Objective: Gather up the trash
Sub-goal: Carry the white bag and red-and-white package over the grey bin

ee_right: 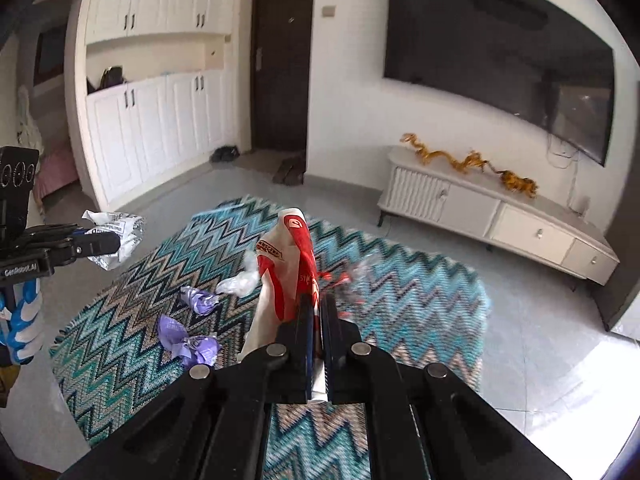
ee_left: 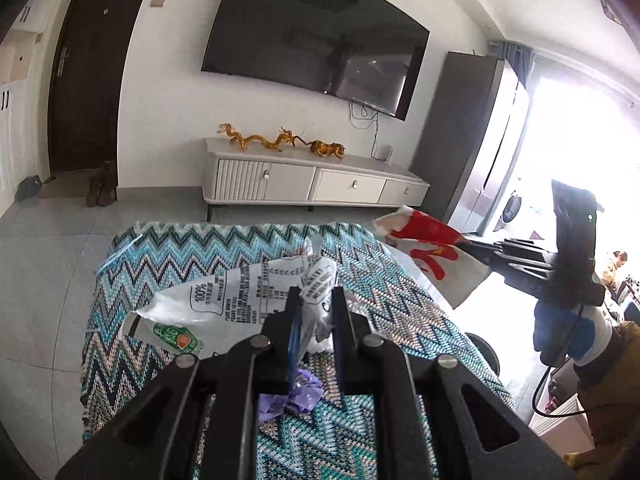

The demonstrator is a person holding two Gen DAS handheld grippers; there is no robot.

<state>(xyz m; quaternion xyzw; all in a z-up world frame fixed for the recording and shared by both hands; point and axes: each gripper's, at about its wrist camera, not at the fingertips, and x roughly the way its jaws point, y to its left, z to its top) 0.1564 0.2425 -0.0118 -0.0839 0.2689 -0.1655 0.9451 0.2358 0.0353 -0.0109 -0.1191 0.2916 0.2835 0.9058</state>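
My left gripper [ee_left: 316, 300] is shut on a crumpled clear-and-white plastic wrapper [ee_left: 224, 300] with black print, held above the zigzag rug [ee_left: 180, 244]. It also shows at the left of the right wrist view [ee_right: 120, 236]. My right gripper [ee_right: 317, 304] is shut on a red-and-white paper bag [ee_right: 286, 272], lifted above the rug [ee_right: 420, 292]; the bag also shows in the left wrist view [ee_left: 428, 248]. Purple wrappers [ee_right: 188, 340] and a clear plastic scrap [ee_right: 240, 282] lie on the rug. One purple wrapper [ee_left: 296, 394] sits under my left fingers.
A white TV cabinet [ee_left: 312, 184] with golden figurines stands by the far wall under a wall TV [ee_left: 316, 36]. A dark door [ee_right: 280, 64] and white cupboards [ee_right: 156, 120] lie to the left. A grey tiled floor [ee_right: 540, 328] surrounds the rug.
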